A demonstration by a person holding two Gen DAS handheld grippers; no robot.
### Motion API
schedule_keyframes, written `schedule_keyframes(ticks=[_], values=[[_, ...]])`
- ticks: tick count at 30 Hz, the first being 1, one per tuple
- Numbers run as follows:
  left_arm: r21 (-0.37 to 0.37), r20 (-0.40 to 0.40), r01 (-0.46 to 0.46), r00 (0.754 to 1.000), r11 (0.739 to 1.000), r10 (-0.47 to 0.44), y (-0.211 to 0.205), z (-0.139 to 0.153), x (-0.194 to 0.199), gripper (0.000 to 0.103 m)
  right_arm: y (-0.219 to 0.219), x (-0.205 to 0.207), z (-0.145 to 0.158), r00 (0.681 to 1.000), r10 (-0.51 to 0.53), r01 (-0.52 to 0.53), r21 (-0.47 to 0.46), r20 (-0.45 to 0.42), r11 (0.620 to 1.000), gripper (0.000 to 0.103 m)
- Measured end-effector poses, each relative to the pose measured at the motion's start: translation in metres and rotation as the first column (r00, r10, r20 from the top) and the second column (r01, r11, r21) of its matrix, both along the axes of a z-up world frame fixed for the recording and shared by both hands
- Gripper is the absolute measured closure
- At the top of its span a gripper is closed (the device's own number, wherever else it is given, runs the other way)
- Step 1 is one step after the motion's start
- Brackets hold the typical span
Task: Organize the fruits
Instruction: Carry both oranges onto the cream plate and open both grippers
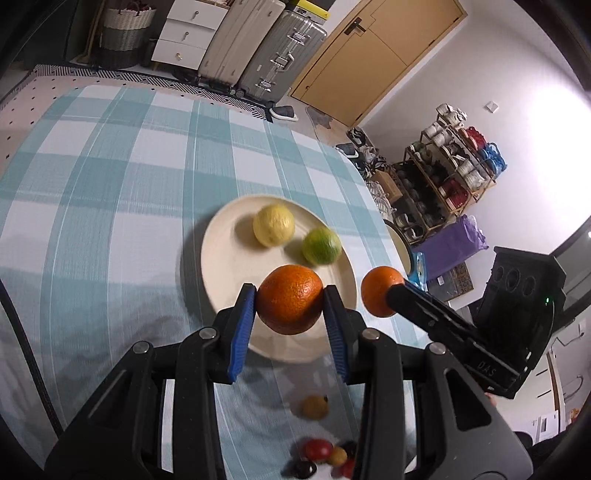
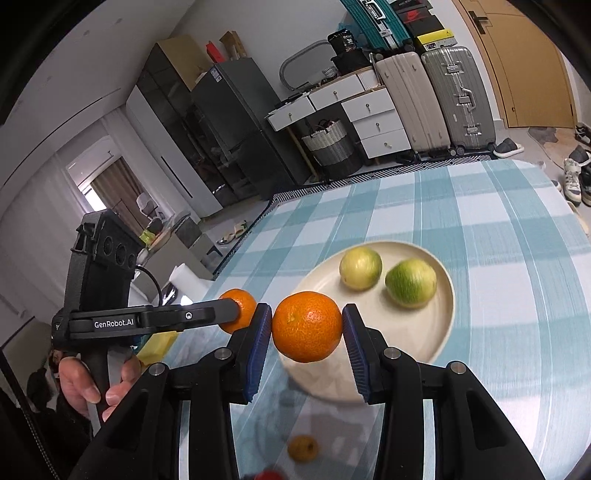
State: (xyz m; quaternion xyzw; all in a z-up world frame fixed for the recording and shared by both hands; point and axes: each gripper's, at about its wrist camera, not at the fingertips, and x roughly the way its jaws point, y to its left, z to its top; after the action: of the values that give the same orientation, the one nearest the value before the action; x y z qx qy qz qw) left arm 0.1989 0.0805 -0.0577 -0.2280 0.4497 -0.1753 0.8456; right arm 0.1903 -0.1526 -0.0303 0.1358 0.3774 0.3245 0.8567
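Note:
My left gripper (image 1: 290,304) is shut on an orange (image 1: 290,302) and holds it above the near rim of a cream plate (image 1: 221,258). A yellow lemon (image 1: 273,225) and a green lime (image 1: 321,245) lie on the plate. My right gripper (image 2: 306,326) is shut on a second orange (image 2: 306,326) above the plate's (image 2: 439,332) near left edge. The right gripper and its orange (image 1: 380,291) also show in the left wrist view. The left gripper's orange (image 2: 238,310) shows in the right wrist view.
A small yellow-brown fruit (image 1: 314,407) and several cherry tomatoes (image 1: 317,448) lie on the checked cloth (image 1: 110,221) below the grippers. Suitcases (image 1: 273,55), a drawer unit (image 1: 188,33) and a shoe rack (image 1: 443,177) stand beyond the table.

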Motion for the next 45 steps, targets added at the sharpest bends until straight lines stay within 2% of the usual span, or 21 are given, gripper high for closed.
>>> schedule_keyframes(ticks=[12, 29, 34, 37, 39, 40, 43, 45], values=[[-0.017, -0.055, 0.008, 0.998, 1.0, -0.009, 0.001, -0.033, 0.065, 0.069, 0.027, 0.047, -0.024, 1.0, -0.007, 0.006, -0.061, -0.017, 0.998, 0.062], [-0.01, -0.12, 0.02, 0.993, 1.0, -0.021, -0.009, -0.074, 0.093, 0.069, 0.04, 0.065, -0.06, 0.997, -0.022, 0.014, -0.123, -0.071, 0.992, 0.062], [-0.017, -0.125, 0.014, 0.992, 1.0, -0.016, -0.013, -0.077, 0.098, 0.069, 0.047, 0.065, -0.061, 0.998, -0.007, -0.001, -0.137, -0.055, 0.991, 0.062], [-0.004, -0.156, -0.012, 0.988, 1.0, 0.011, -0.013, -0.08, 0.1, 0.069, 0.051, 0.063, -0.058, 0.999, 0.001, -0.007, -0.153, -0.036, 0.988, 0.062], [0.009, -0.145, 0.0, 0.989, 1.0, 0.001, -0.014, -0.076, 0.098, 0.068, 0.05, 0.061, -0.054, 1.0, 0.001, -0.002, -0.146, -0.008, 0.989, 0.055], [0.02, -0.138, 0.003, 0.99, 1.0, -0.001, -0.014, -0.073, 0.097, 0.066, 0.05, 0.061, -0.052, 1.0, -0.005, 0.005, -0.146, 0.004, 0.989, 0.05], [0.021, -0.123, -0.013, 0.992, 1.0, 0.015, -0.011, -0.065, 0.092, 0.064, 0.047, 0.058, -0.047, 0.999, -0.022, 0.026, -0.16, 0.025, 0.987, 0.049], [0.027, -0.114, -0.025, 0.993, 0.999, 0.028, -0.008, -0.06, 0.087, 0.056, 0.041, 0.056, -0.046, 0.999, -0.035, 0.037, -0.145, 0.015, 0.989, 0.049]])
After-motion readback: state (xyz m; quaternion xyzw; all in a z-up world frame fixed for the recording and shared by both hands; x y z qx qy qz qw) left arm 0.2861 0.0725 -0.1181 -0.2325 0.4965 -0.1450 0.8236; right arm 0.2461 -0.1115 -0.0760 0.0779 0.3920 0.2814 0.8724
